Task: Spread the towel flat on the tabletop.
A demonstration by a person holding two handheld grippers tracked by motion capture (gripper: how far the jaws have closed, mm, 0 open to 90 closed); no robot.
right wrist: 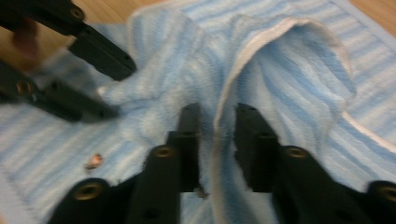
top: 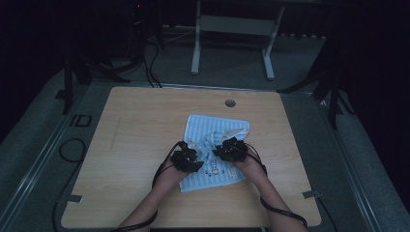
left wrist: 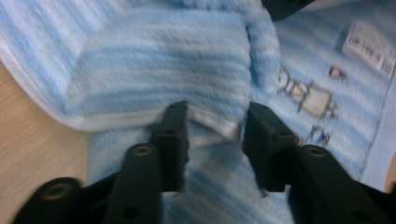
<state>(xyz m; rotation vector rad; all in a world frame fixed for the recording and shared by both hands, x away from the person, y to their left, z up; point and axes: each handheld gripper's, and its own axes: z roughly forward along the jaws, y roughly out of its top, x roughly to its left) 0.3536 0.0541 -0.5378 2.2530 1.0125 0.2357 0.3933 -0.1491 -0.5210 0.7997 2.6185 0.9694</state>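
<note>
One wooden table [top: 135, 145] is seen with a single blue striped towel [top: 205, 133] lying near its middle, soft, light and floppy by the look of it, so it is best taken at a hemmed edge or a raised fold, where the cloth bunches. Two grippers are set on it side by side: a fold is pinched in the left gripper [left wrist: 215, 126], and the white-hemmed edge is clamped by the right gripper [right wrist: 217, 123].
</note>
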